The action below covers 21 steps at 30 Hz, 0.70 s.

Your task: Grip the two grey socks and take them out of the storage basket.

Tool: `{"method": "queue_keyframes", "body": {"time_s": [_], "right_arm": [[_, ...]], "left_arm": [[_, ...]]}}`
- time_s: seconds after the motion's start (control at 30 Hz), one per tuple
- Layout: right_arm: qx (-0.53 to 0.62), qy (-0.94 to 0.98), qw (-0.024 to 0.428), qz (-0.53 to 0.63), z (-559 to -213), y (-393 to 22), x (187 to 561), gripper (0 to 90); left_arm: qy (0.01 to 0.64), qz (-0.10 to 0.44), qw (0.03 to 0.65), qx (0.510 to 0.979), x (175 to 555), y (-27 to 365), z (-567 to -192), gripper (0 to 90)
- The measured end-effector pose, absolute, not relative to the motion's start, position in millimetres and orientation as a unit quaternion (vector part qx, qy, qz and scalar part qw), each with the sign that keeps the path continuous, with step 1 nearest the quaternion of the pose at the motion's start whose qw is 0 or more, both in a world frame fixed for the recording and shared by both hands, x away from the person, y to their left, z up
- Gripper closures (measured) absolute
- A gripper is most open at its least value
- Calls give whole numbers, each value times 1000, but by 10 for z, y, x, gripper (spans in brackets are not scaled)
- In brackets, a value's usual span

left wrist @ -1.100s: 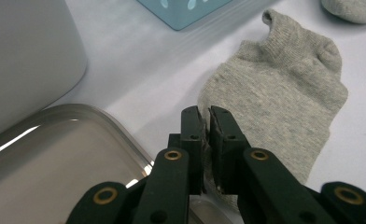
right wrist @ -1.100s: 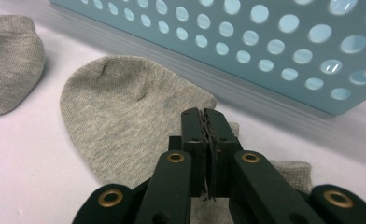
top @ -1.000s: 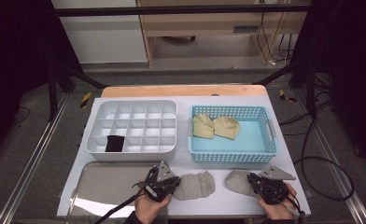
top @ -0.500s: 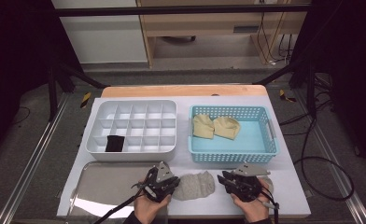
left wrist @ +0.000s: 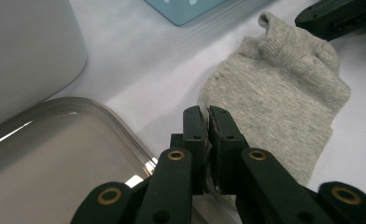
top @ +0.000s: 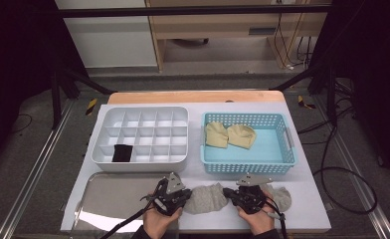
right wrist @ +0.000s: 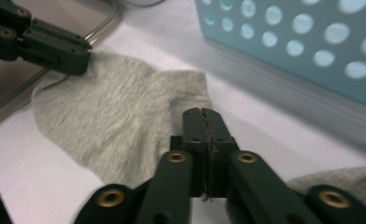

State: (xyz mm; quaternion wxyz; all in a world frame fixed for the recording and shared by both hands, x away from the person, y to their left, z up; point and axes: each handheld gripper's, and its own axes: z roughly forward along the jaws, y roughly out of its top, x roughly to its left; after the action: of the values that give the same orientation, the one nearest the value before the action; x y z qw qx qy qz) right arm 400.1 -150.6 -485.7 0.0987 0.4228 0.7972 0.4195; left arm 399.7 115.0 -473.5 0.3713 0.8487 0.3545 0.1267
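A grey sock (top: 205, 198) (left wrist: 274, 93) (right wrist: 116, 116) lies flat on the white table between my two grippers. My left gripper (top: 185, 195) (left wrist: 208, 114) is shut on its left end, with fabric showing between the jaws; it lies at the far end of the sock in the right gripper view (right wrist: 80, 63). My right gripper (top: 228, 192) (right wrist: 203, 114) has just closed at the sock's right edge. Its jaws meet there, and a small fold of the cuff stands up against its tips (left wrist: 300, 19).
A second grey sock (top: 282, 196) (right wrist: 344, 186) lies right of my right hand. A steel tray (top: 113, 194) (left wrist: 55, 154) is at front left. Behind stand a white divided box (top: 143, 110) with one black item (top: 122, 153) and a blue basket (top: 247, 167) with two yellow socks (top: 230, 135).
My right gripper has moved left, off the second grey sock and over to the right end of the middle sock, and its jaws have closed. The left hand has stayed put.
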Motion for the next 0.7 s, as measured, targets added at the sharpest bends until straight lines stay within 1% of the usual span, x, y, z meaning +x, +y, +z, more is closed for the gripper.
{"method": "queue_keyframes", "body": {"time_s": [0.17, 0.2, 0.23, 0.33, 0.4, 0.43, 0.5, 0.6, 0.7], "right_arm": [[430, 789, 102, 426, -4829, -1564, 3993, 900], [428, 788, 104, 430, -4820, -1574, 3994, 870], [425, 784, 113, 439, -4806, -1579, 3995, 809], [420, 782, 119, 445, -4795, -1551, 3999, 741], [417, 788, 128, 435, -4844, -1507, 4020, 724], [418, 790, 130, 429, -4870, -1493, 4024, 728], [417, 794, 127, 424, -4903, -1484, 4030, 771], [416, 796, 129, 419, -4905, -1469, 4011, 883], [423, 793, 128, 419, -4892, -1491, 3998, 900]], "left_arm": [[355, 127, 371, 849, 3995, 1153, -4741, 857], [355, 127, 371, 849, 3995, 1154, -4742, 857], [355, 127, 371, 849, 3995, 1155, -4742, 856], [355, 127, 372, 848, 3996, 1156, -4743, 856], [355, 127, 372, 848, 3996, 1157, -4744, 856], [356, 127, 372, 848, 3996, 1158, -4745, 856], [356, 127, 372, 848, 3998, 1160, -4747, 857], [358, 126, 372, 847, 4001, 1159, -4753, 857], [359, 122, 377, 845, 3998, 1159, -4749, 858]]}}
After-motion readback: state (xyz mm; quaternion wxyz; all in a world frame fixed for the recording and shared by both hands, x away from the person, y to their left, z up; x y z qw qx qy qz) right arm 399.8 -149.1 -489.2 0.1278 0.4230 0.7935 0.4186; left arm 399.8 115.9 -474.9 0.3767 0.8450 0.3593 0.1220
